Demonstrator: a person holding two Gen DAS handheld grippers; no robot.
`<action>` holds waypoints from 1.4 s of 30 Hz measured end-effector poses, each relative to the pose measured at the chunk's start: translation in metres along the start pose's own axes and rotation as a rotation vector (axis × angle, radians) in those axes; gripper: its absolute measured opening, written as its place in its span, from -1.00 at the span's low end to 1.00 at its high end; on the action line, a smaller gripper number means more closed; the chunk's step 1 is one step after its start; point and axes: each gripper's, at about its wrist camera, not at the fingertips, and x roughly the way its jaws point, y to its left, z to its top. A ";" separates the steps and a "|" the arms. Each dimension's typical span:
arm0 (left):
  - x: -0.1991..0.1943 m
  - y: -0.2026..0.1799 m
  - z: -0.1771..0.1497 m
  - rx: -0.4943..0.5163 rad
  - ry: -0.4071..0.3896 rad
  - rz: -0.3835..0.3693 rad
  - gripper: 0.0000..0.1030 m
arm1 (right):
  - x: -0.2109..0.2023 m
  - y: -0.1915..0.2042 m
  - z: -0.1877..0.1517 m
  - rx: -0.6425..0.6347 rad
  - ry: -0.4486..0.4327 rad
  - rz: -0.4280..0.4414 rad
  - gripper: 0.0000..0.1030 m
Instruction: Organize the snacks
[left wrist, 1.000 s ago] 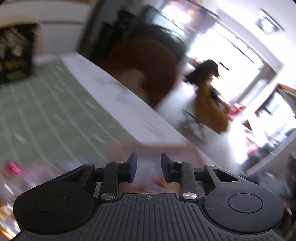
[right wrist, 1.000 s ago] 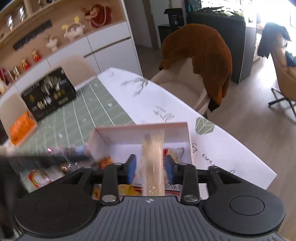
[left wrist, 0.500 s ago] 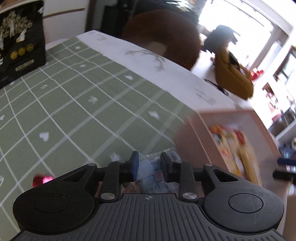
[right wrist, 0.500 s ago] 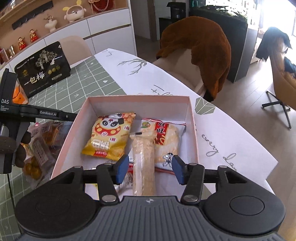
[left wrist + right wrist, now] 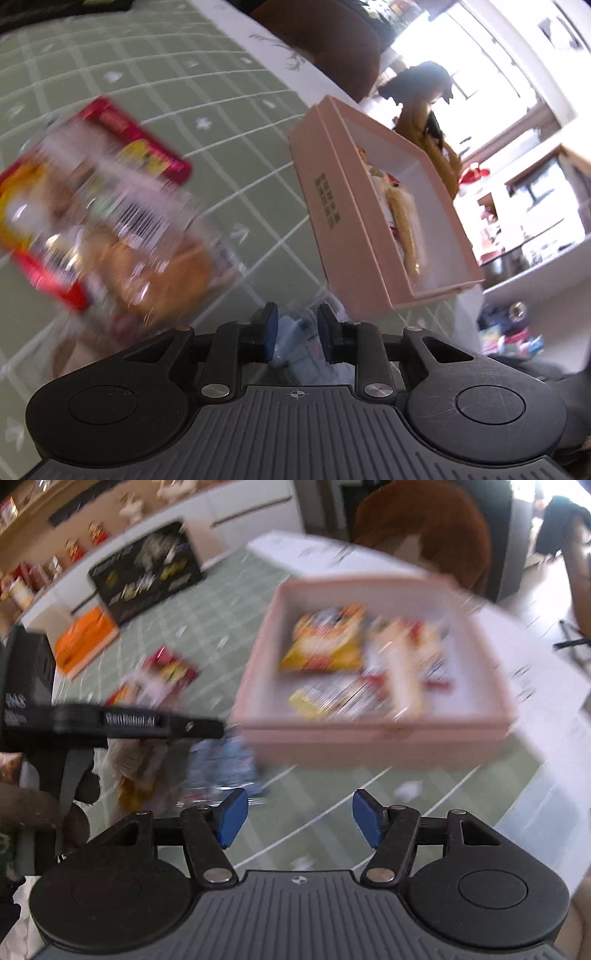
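My left tongs (image 5: 293, 328) tilt down over the tabletop (image 5: 236, 122), jaws closing on a pale blue crinkly packet (image 5: 295, 343) that sits between the pads (image 5: 267, 328); blur keeps me from telling whether they press it yet. In the right wrist view the same tongs reach in from 9 o'clock as a flat black bar, a dark gloved hand (image 5: 33, 805) gripping the handle, with the bluish foil packet just under the tip.

My right tongs (image 5: 299, 821) point steeply down, blue pads spread and opening further, with nothing between them but the green mat (image 5: 325, 794) with its white grid lines.

The pink box (image 5: 373, 734), a shallow rectangular cardboard tray with straight walls, lies at 12 o'clock from the right tongs and 1 o'clock from the left. Inside it lie a glossy yellow bag (image 5: 325, 642) and a long pale stick-shaped pack (image 5: 402, 675), side by side.

At 10 o'clock from the left tongs a heap of clear shiny wrappers (image 5: 110, 221) with round golden pieces and red edges rests on the mat, smeared by motion.
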 end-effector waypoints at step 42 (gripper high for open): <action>-0.006 -0.045 -0.056 -0.258 -0.062 0.340 -0.01 | -0.004 -0.014 -0.080 -0.149 -0.118 -0.167 0.62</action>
